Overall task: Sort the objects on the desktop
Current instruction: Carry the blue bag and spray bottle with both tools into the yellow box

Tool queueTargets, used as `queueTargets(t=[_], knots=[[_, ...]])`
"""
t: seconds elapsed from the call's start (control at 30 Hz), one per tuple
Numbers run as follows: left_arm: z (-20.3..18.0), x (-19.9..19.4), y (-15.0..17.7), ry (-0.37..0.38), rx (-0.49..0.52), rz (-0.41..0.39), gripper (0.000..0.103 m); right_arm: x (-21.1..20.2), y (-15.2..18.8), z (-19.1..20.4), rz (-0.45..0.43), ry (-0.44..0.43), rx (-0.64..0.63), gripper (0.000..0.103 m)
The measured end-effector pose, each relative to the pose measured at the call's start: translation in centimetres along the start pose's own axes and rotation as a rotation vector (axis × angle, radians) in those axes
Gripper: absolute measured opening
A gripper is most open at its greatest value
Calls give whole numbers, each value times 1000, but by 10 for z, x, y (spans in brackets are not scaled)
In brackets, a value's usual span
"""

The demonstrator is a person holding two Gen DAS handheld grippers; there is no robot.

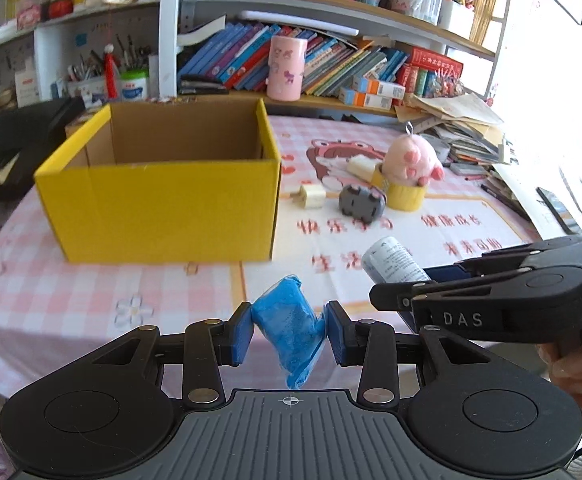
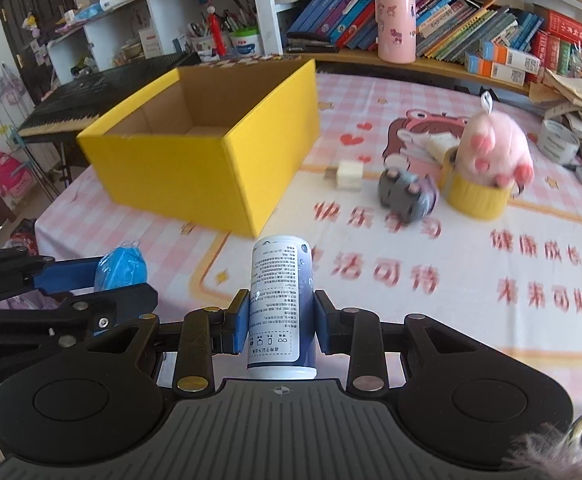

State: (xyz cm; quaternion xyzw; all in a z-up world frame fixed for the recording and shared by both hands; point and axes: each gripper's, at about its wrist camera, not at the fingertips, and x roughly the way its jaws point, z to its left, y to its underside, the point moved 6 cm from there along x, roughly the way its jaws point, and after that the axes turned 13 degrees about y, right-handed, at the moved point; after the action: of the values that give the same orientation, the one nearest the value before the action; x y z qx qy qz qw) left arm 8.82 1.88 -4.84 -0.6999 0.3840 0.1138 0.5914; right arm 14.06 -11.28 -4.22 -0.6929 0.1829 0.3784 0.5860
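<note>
— What is the left gripper (image 1: 287,330) doing?

— Its blue pads are pressed on a crumpled blue packet (image 1: 289,328), squeezing it at the waist. The packet is held in the air over the near edge of the table (image 1: 71,296).

— And the right gripper (image 2: 278,320)?

— Clamped on a small white can (image 2: 279,308) with printed text on its side and a dark blue band. The can points forward along the fingers, its base toward the camera. In the left view the same can sticks out past the right gripper's tips, just beside the left one, and part of a hand (image 1: 575,376) shows under the handle.

— Where does everything else sit?

— A yellow cardboard box (image 1: 159,200) stands open toward the left edge of the table; no things show in the part of its brown inside that is visible. To its right, near the middle of the table, lie a small white plug (image 1: 311,197) and a grey toy car (image 1: 361,202), close together. Just beyond the car a pink plush pig (image 1: 409,158) rests on a yellow tape roll (image 1: 403,194). A whitish block (image 1: 361,167) lies behind the roll, touching or nearly touching it; I cannot tell which.

— And along the far edge?

— A pink cup (image 1: 287,68) stands on the low shelf, with leaning books (image 1: 339,64) behind it. Loose papers (image 1: 459,120) pile up at the far right corner.
</note>
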Motion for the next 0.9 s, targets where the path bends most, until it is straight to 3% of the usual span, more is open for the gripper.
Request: queueTargets(t=[0.27,0.9], knots=[[17,-35,20,8,2,-29,37,-20,26,34,10,45,24,30],[53,-72,35,-26,-35,-79,37,-28,30,104,21,-7,-88,30]])
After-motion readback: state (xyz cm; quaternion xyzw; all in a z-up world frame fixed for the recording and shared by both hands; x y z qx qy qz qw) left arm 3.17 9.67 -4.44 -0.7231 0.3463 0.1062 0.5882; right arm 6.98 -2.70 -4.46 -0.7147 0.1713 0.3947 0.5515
